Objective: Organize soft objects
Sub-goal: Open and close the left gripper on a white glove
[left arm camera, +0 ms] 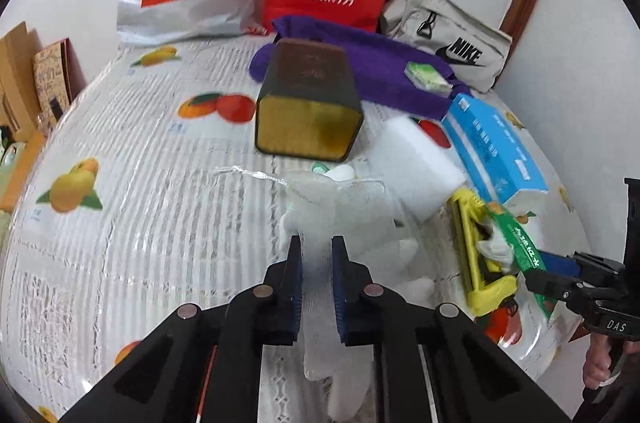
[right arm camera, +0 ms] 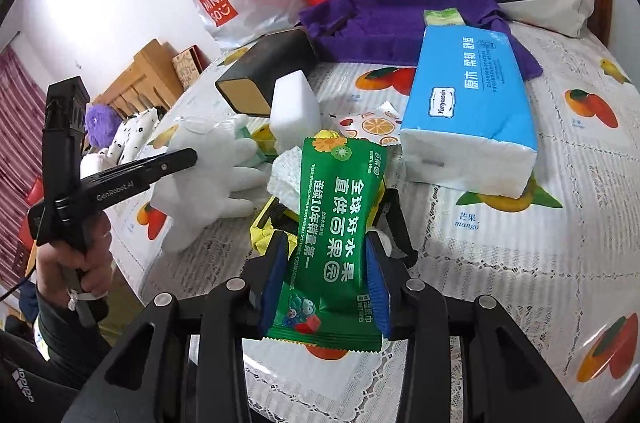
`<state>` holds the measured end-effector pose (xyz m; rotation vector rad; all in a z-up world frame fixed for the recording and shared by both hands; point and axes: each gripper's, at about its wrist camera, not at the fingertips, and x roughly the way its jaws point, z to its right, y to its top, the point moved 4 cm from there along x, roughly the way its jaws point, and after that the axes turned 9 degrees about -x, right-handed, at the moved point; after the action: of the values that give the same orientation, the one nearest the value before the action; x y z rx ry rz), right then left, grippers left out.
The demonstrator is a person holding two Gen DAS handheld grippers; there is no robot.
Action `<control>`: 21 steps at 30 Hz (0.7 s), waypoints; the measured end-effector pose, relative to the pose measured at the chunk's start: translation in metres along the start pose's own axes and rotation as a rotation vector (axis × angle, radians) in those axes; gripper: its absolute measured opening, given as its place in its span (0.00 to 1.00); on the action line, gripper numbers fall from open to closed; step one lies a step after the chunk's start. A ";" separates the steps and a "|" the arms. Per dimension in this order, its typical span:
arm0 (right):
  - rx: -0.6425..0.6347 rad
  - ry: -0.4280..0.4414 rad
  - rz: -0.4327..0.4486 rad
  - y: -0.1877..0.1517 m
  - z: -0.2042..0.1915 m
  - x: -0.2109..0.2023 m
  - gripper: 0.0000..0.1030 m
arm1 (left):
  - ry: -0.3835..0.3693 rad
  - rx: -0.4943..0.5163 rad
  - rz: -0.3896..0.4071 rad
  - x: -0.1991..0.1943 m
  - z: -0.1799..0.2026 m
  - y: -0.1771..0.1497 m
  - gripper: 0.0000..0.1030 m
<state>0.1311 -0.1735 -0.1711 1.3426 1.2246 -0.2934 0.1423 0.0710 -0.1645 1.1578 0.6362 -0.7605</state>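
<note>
Left gripper (left arm camera: 316, 251) is clamped on the limp white mesh glove (left arm camera: 340, 207) poking out just ahead; squishy, so grab bunched fabric. Right gripper (right arm camera: 326, 247) pinches the slick green foil wet-wipe packet (right arm camera: 336, 223) mid-body, light but slippery.

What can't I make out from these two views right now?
- Left wrist view: the white glove runs under the left gripper, lower end hidden.
- Right wrist view: the green packet in the right gripper covers most of the yellow item.
- Tin: far end unseen in either view.
</note>
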 end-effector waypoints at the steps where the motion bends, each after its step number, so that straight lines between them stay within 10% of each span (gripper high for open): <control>1: 0.001 -0.007 0.000 0.000 0.000 0.001 0.41 | 0.005 -0.001 -0.013 0.003 -0.001 -0.002 0.12; 8: -0.040 0.008 0.073 0.007 -0.008 -0.010 0.34 | 0.010 -0.030 -0.051 0.015 -0.005 -0.012 0.33; 21: 0.006 -0.062 0.145 0.007 0.018 -0.047 0.34 | -0.029 -0.022 0.036 -0.012 -0.009 0.002 0.12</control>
<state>0.1262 -0.2083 -0.1339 1.4095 1.0698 -0.2342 0.1363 0.0820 -0.1561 1.1335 0.5963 -0.7370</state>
